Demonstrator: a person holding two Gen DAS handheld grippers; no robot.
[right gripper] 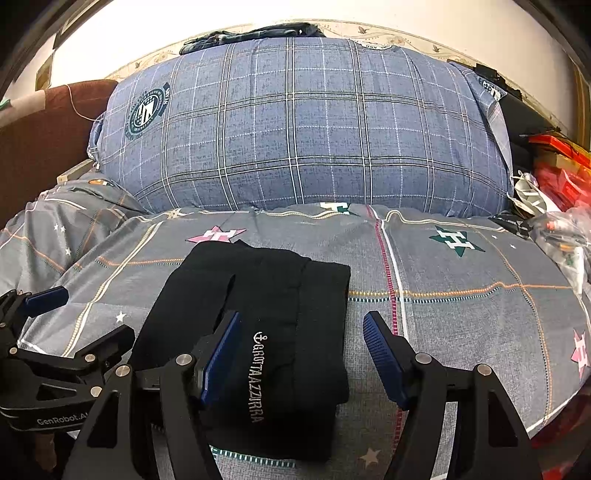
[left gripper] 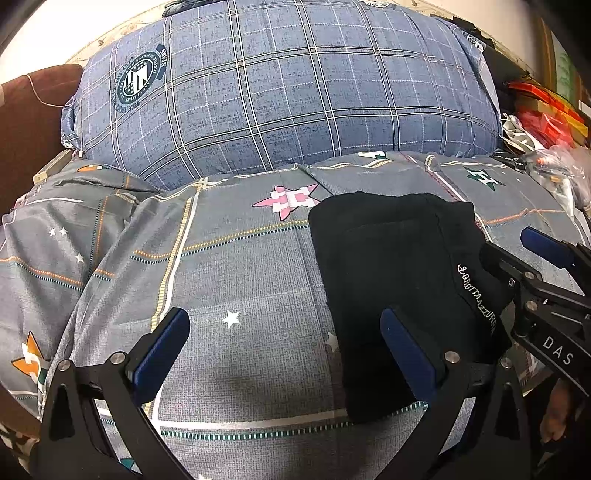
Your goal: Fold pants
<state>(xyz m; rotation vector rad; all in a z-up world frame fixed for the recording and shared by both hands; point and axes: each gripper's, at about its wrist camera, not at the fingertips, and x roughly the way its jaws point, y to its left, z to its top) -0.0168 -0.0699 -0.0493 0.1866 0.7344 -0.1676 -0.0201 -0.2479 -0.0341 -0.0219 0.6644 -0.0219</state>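
While both tongs are held low over the bed, the black pants are seen lying folded into a compact rectangle on the grey bedspread, which is printed with stars and thin crossing lines. White lettering is stitched along one edge of the pants. Behind them, a large blue checked pillow is propped against the wall, and a dark garment is draped over its top.

The left tongs are held wide open, with nothing gripped; bare bedspread is seen between the two blue pads, and the right-hand pad is seen in front of the near left edge of the pants, though contact cannot be told. The right tongs are also held well apart and nothing is clamped: their left pad is placed over the pants beside the lettering, while their right pad is over bare bedspread just past the pants' right edge. Whether the pads rest on the cloth cannot be told.

Red and orange packages and clear plastic bags are piled at the right side of the bed, well apart from the pants. A brown headboard is visible at the left.
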